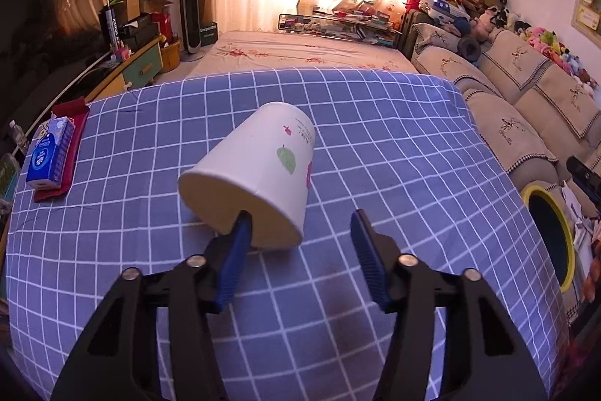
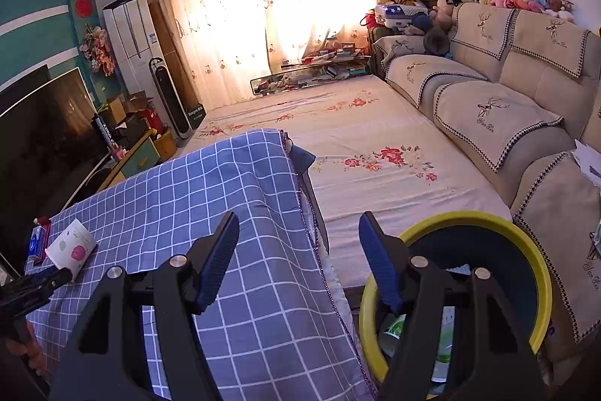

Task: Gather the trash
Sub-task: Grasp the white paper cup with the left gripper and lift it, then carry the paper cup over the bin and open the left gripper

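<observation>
A table draped in a blue checked cloth (image 1: 375, 145) is seen in both wrist views, with a beige sofa (image 2: 488, 108) beyond its right edge. Just beside that edge, below table height, a yellow-rimmed bin (image 2: 526, 250) is placed, with some trash visible inside. A white paper cup (image 1: 255, 175) is found lying on its side mid-table, its open mouth turned toward the left gripper (image 1: 300, 228). That gripper's fingers are spread apart, one fingertip placed inside the cup's mouth, the other outside its wall. The right gripper (image 2: 298, 232) is held with fingers apart over the table edge, clasping nothing. A tissue pack (image 1: 49, 153) is set on a red cloth (image 1: 77, 134) at the table's left.
</observation>
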